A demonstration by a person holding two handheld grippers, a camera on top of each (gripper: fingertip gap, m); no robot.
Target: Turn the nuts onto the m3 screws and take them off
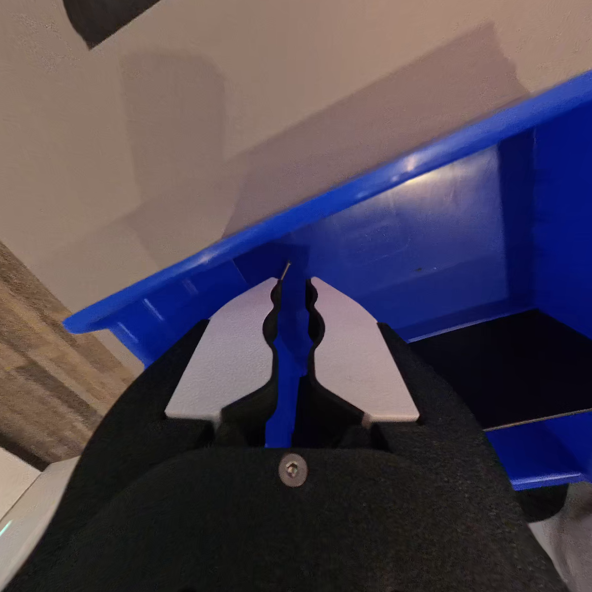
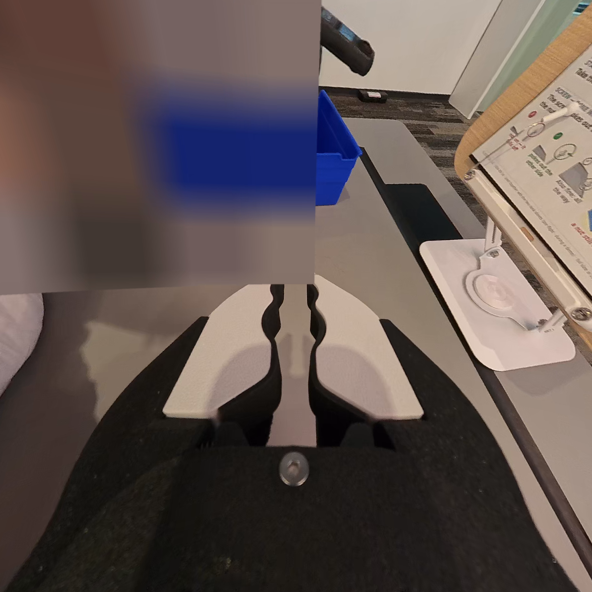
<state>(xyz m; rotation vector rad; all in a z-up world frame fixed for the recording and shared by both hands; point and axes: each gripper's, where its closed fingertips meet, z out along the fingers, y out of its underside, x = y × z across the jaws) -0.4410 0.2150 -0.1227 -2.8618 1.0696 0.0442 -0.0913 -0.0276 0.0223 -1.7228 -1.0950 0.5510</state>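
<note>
The biggest risk sits with the blue bin, which fills the left wrist view tilted and blurred, its rim close ahead of the left gripper. A careless push could knock or tip it, and any loose hardware inside would scatter.

The grey bench carries that same bin and, well apart to the right, a white stand base holding a tilted instruction board. A wide swing of the right gripper could strike the board.

Both pairs of fingers stand narrow, a slim gap between them. A thin metal sliver shows at the left fingertip; whether it is a screw, or gripped at all, I cannot tell. If so, the hold looks slight and it could slip. No nuts are visible; the right fingers' tips are hidden by a blurred patch.
</note>
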